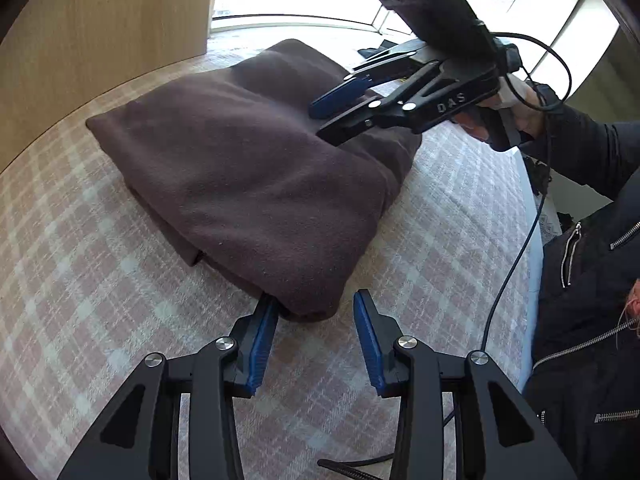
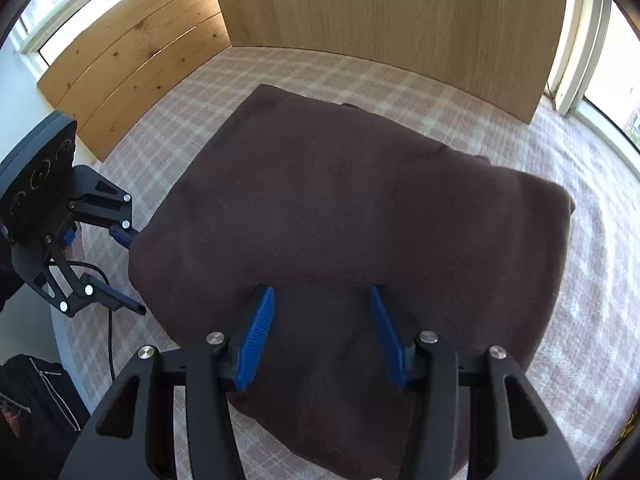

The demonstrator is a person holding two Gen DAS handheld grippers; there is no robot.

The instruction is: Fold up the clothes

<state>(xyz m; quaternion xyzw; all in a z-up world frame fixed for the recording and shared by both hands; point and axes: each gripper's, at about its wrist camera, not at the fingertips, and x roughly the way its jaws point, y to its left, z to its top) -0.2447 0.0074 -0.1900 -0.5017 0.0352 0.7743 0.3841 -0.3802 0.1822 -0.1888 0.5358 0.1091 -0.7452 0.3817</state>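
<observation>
Black plastic left gripper, blue ribbed pads, round silver screws. Black right gripper upper right, white letters, black cable. Black zip jacket.

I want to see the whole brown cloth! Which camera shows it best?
The right wrist view: the folded brown cloth fills the middle, with nearly all its edges visible. The left wrist view shows it slanted, with the right gripper covering its far part.
</observation>
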